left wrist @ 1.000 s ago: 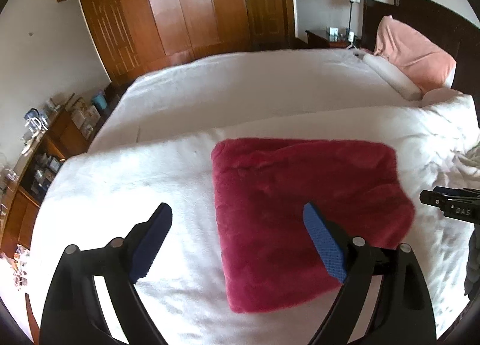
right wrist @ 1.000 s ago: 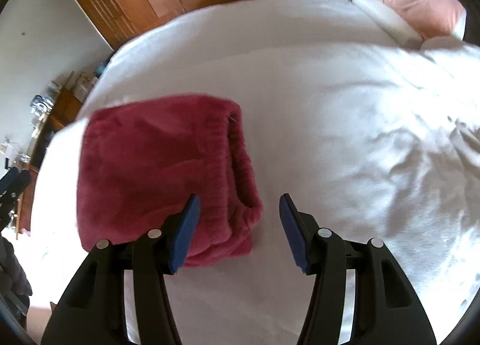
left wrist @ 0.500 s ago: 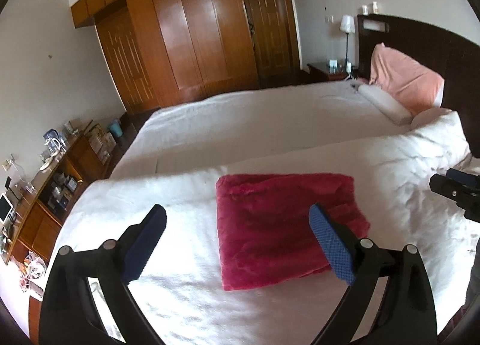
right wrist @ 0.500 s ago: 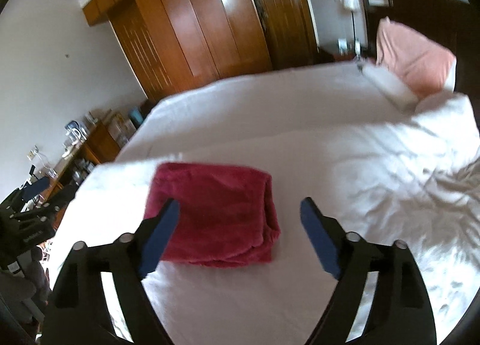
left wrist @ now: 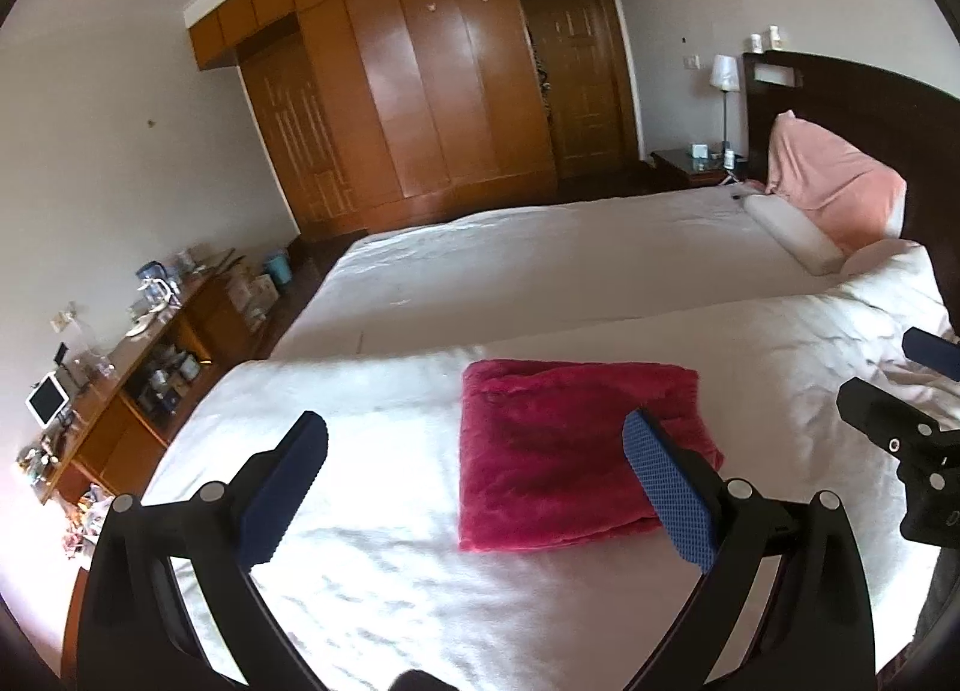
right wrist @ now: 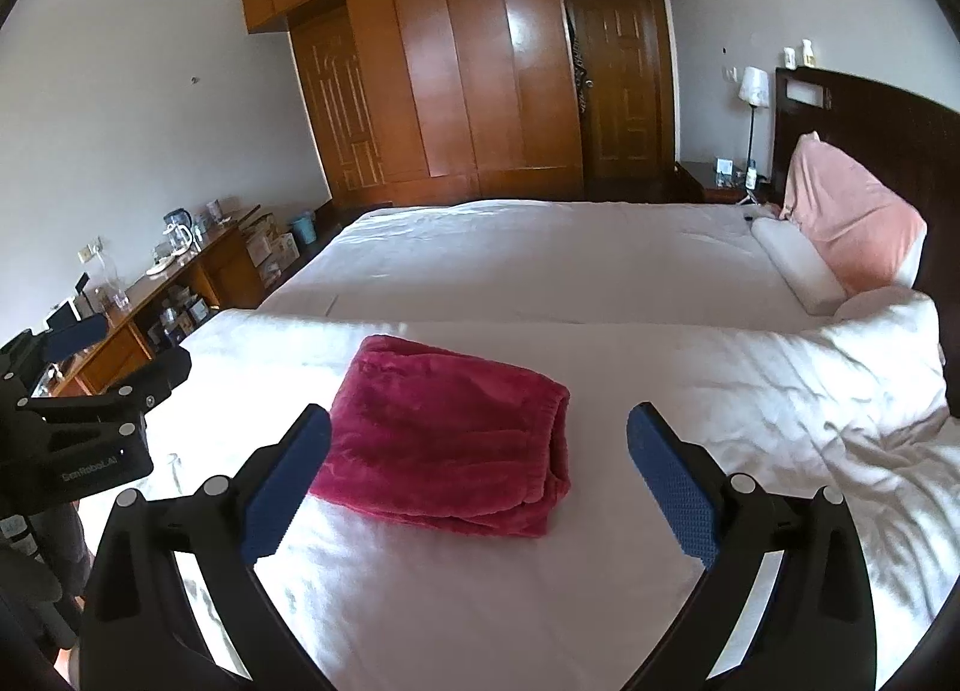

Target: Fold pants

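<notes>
The dark red fleece pants [left wrist: 570,451] lie folded into a thick rectangle on the white bed cover [left wrist: 372,583]. In the right wrist view the folded pants [right wrist: 444,433] show their stacked layers along the near right edge. My left gripper [left wrist: 474,433] hovers above and short of them, its jaws opening, with nothing between the blue pads. My right gripper [right wrist: 479,419] hangs likewise above the bed, jaws opening and empty. Each gripper also shows at the edge of the other's view: the right gripper [left wrist: 900,433], the left gripper [right wrist: 90,409].
A pink pillow [left wrist: 834,187] and a white bolster [left wrist: 792,235] lean at the dark headboard on the right. The cover is rumpled at the right [right wrist: 840,421]. A cluttered wooden sideboard [left wrist: 150,355] runs along the left wall. A wooden wardrobe [right wrist: 456,78] stands behind.
Both grippers have risen and drawn back from the pants, which now look smaller. The right jaws have spread much wider, the left a little. The pants lie where they were.
</notes>
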Tool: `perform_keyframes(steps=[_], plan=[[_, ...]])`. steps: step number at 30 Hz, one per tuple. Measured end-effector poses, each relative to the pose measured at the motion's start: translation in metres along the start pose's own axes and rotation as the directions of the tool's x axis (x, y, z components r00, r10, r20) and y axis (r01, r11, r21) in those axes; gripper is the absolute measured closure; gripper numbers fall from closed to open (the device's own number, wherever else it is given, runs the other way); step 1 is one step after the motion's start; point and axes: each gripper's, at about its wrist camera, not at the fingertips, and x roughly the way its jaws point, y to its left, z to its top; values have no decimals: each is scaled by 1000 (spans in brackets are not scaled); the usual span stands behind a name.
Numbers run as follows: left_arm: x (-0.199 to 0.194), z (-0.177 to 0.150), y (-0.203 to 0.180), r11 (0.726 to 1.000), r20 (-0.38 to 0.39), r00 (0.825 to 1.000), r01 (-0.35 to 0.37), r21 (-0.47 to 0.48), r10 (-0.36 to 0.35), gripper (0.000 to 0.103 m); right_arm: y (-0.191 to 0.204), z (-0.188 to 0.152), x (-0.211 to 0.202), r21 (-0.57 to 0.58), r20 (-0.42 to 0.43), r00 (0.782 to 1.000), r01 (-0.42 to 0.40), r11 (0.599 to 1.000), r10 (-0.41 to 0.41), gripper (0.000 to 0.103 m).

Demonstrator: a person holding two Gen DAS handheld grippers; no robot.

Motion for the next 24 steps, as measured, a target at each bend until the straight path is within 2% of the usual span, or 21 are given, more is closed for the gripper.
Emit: perform_keyframes(steps=[6,14,24], plan=[[-14,-2,1,999,2,1000,5,-46,-5,5,11,0,-5,-64,3,1000,-2,998,3,3],[-7,-10,2,997,-40,999,-24,-68,21,5,20,0,0,-111,1,1000,-6,994,6,3],[11,-12,3,998,-79,997,21,-61,-25,5,33,-4,17,-146,-24,1000,17,989,-21,3]])
